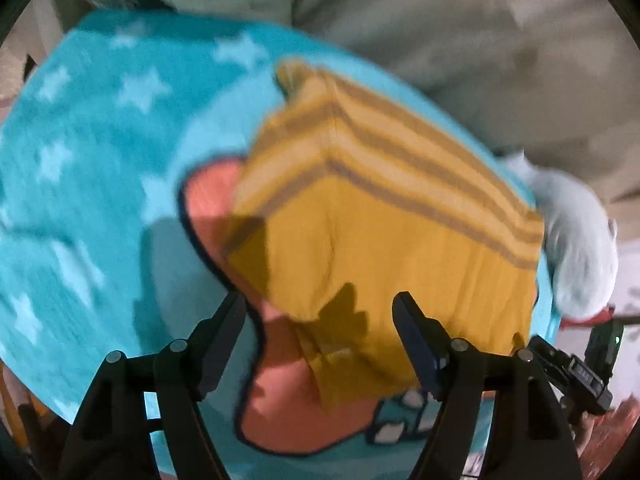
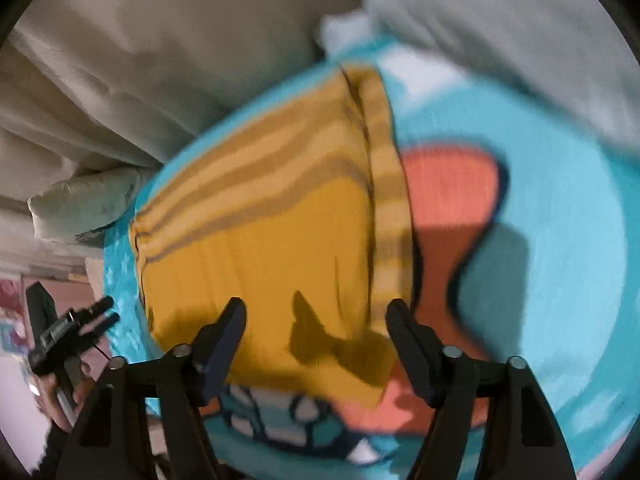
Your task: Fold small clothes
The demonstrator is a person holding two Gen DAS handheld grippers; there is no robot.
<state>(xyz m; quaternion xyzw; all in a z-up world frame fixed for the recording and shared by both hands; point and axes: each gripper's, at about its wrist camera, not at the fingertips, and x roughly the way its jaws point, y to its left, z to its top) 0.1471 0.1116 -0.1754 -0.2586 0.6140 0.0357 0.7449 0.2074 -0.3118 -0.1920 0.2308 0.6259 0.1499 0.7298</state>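
Right beneath both my claws lies one mustard-yellow garment [image 1: 380,216], folded into a rough rectangle, soft knit with grey-brown stripes banding one end. It rests flat on a fluffy turquoise blanket [image 1: 92,168] scattered with pale stars and a coral-red cartoon shape outlined in dark blue. My left claw [image 1: 320,312] hangs just above the garment's near edge, jaws spread wide with nothing clamped between them; the cloth shows in the gap, but the pads are clear of it. My right claw [image 2: 316,316] is likewise released, two black ribbed fingers parted over the opposite near edge of the same garment [image 2: 260,240], its shadow falling on the fabric. Beyond the blanket [image 2: 560,240] a beige sheet [image 2: 140,60] rises in loose folds. One pale blue-white plush bundle [image 1: 576,240] sits at the blanket's edge beside the garment's striped end. Each view catches the other handheld device at its margin. Everything is smeared by blur, so finer weave is unreadable.
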